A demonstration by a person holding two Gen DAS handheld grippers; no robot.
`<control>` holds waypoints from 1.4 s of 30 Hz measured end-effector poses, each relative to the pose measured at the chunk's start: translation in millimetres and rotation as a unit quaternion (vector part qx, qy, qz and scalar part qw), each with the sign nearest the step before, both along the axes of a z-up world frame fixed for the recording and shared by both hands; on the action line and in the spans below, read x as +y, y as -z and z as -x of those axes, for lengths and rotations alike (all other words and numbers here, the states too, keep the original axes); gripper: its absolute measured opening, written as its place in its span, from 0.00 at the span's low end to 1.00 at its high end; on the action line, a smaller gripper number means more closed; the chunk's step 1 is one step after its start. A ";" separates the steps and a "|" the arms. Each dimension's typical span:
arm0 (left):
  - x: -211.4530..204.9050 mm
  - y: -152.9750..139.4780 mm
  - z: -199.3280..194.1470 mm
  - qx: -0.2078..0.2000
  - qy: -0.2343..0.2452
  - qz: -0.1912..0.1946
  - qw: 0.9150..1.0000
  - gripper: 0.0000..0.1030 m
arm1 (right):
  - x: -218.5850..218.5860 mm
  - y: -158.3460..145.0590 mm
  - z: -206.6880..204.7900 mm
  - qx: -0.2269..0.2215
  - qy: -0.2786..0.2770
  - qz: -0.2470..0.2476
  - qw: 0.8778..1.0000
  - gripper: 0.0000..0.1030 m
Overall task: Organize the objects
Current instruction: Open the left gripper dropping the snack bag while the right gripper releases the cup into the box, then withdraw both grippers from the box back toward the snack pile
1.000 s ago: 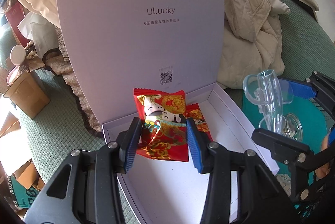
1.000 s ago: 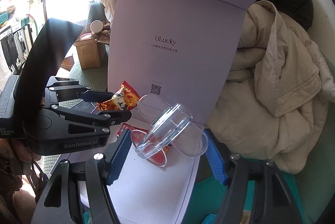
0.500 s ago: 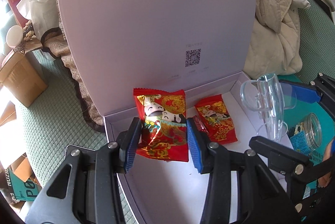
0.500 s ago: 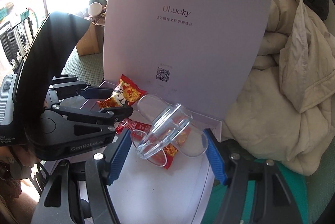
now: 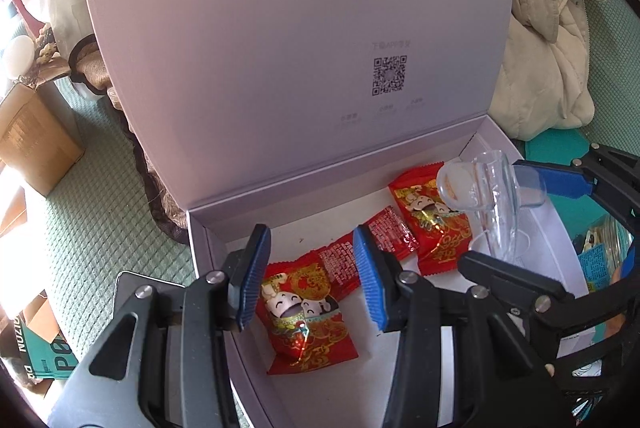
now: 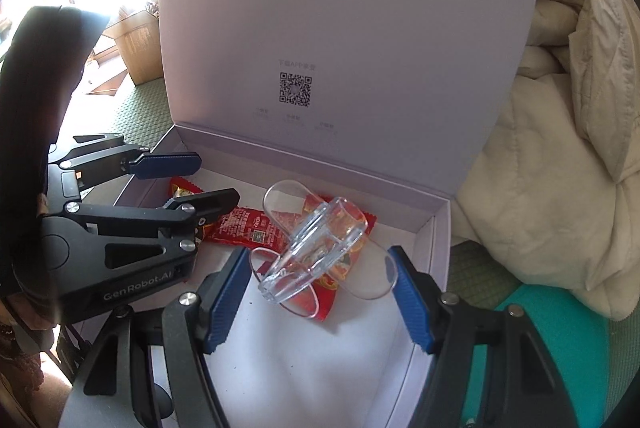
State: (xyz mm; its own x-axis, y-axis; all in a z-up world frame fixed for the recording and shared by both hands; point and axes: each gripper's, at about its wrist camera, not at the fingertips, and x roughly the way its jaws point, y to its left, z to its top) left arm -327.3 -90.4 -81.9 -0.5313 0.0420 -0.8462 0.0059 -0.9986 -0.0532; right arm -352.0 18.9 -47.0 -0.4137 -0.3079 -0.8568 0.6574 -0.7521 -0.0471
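Note:
A lilac-white box (image 5: pixel 197 228) stands with its lid (image 5: pixel 280 28) upright. My left gripper (image 5: pixel 310 280) is low inside it, shut on a red snack packet (image 5: pixel 304 320) whose lower end meets the box floor. Beside it lie another red packet (image 5: pixel 432 224) and two small red sachets (image 5: pixel 386 230). My right gripper (image 6: pixel 320 296) is shut on a clear plastic holder (image 6: pixel 316 248), its round lobes against both blue pads, hanging just above a packet (image 6: pixel 240 228). The left gripper (image 6: pixel 188 184) shows at the left of the right wrist view.
A beige padded jacket (image 6: pixel 560 148) is heaped right of the box. A cardboard carton (image 5: pixel 32 140) sits at the left on the green quilted surface (image 5: pixel 100 208). A teal mat (image 6: pixel 560 328) and a glass jar (image 5: pixel 608 244) lie at the right.
Both grippers have come down into the box. The red packet has slid back between the left pads as it met the floor. The clear holder now hangs low over the packets.

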 end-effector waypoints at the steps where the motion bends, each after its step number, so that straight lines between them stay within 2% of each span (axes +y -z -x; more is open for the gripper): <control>1: -0.1 1.2 0.2 -0.001 0.000 0.001 1.000 0.40 | -1.0 2.0 0.7 -0.002 0.000 0.000 1.000 0.68; 10: -2.6 7.1 1.3 -0.014 -0.005 0.010 1.000 0.40 | -2.7 17.8 7.6 -0.024 0.011 -0.010 1.000 0.68; 15: -4.3 7.6 0.7 -0.015 -0.014 0.015 1.000 0.41 | -1.1 16.7 5.5 -0.016 0.021 -0.021 0.999 0.68; 21: -8.9 7.6 -1.0 -0.018 -0.024 0.006 1.000 0.41 | 1.6 6.6 -4.0 0.003 0.024 -0.031 0.999 0.72; 24: -10.0 5.8 -3.9 -0.020 -0.027 0.009 0.999 0.46 | 4.2 1.1 -9.7 0.010 0.030 -0.032 0.999 0.73; 28: -12.2 -0.8 -10.8 -0.006 -0.028 0.009 1.000 0.49 | 6.7 -7.7 -18.5 0.019 0.032 -0.030 0.999 0.73; 31: -15.8 -6.8 -16.1 0.005 -0.038 0.011 0.999 0.57 | 8.2 -16.6 -26.5 0.031 0.032 -0.031 0.999 0.73; 34: -20.5 -14.2 -22.0 0.019 -0.043 0.006 0.999 0.58 | 14.5 -25.2 -17.9 0.042 0.037 -0.026 0.998 0.73; 38: -30.1 -23.4 -29.3 0.029 -0.043 -0.015 0.999 0.59 | 7.2 -45.8 -54.3 0.059 0.046 -0.017 0.997 0.73; 40: -35.9 -28.2 -35.7 0.037 -0.042 -0.014 0.998 0.60 | 9.2 -52.4 -61.3 0.067 0.051 -0.014 0.996 0.73; 42: -21.0 -29.3 -34.7 0.039 -0.035 -0.017 0.998 0.61 | 17.7 -56.4 -63.7 0.072 0.056 -0.008 0.996 0.73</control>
State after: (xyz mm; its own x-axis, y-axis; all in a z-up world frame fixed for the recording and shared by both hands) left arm -292.7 -111.4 -52.6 -0.5977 0.0308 -0.8011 0.0706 -0.9934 -0.0908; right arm -288.3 36.7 9.4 -0.5636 -0.2395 -0.7906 0.5556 -0.8181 -0.1483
